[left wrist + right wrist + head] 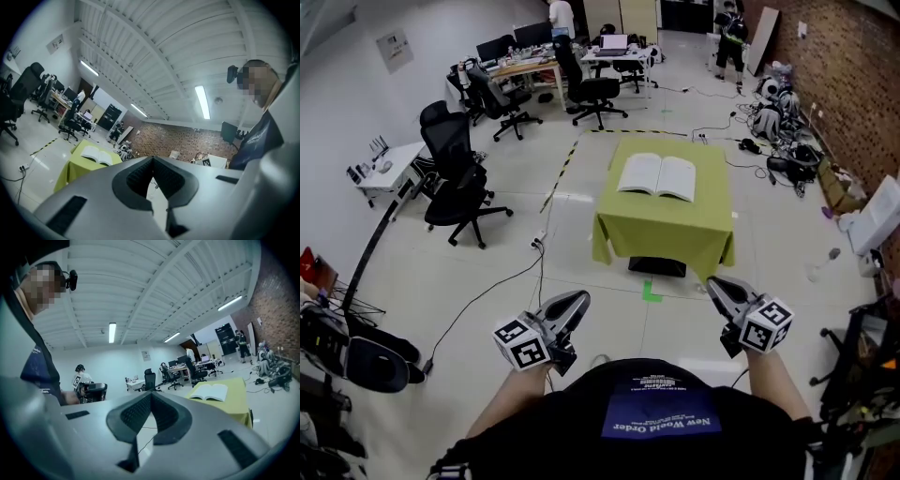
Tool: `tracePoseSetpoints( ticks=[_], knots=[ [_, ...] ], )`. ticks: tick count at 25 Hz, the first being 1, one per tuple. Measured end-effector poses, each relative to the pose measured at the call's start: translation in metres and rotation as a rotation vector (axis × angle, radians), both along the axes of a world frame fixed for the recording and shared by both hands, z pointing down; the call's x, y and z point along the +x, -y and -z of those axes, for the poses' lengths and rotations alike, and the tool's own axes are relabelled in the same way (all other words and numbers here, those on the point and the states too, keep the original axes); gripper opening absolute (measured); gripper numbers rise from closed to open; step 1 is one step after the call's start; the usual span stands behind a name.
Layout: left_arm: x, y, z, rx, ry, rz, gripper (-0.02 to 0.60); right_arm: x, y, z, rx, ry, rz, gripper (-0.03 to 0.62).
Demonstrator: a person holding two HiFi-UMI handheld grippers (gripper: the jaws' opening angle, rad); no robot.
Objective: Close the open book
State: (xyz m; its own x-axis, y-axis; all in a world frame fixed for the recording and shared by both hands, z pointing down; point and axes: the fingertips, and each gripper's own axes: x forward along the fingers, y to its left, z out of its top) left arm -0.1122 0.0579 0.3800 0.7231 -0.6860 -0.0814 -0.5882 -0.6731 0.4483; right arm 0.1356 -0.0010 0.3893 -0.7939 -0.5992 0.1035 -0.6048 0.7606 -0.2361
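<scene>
An open book (657, 176) lies flat, pages up, on a small table draped in a yellow-green cloth (666, 230), some way ahead of me across the floor. My left gripper (579, 298) and right gripper (715, 284) are held level near my body, well short of the table, both shut with nothing between the jaws. In the left gripper view, the book (98, 155) and table (75, 168) sit left of the shut left gripper (152, 158). The right gripper view has the book (212, 392) to the right of the shut right gripper (151, 393).
Black office chairs (455, 178) stand at the left, with desks and more chairs (581, 84) behind the table. Cables (487, 291) trail over the floor. Bags and clutter (787, 141) line the brick wall at right. A black box (656, 266) sits under the table.
</scene>
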Motion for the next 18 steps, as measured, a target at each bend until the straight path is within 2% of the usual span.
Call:
tracePoseSetpoints(
  ticks=[5, 12, 18],
  knots=[
    [-0.008, 0.050, 0.000, 0.021, -0.024, -0.055, 0.006, -0.015, 0.038, 0.002, 0.020, -0.028, -0.031, -0.014],
    [-0.057, 0.138, 0.016, 0.066, -0.014, -0.177, 0.006, -0.061, 0.105, 0.041, 0.071, -0.035, -0.141, -0.014],
    [-0.094, 0.192, 0.003, 0.045, -0.024, -0.242, 0.006, -0.095, 0.144, 0.033, 0.059, -0.037, -0.210, -0.014]
  ],
)
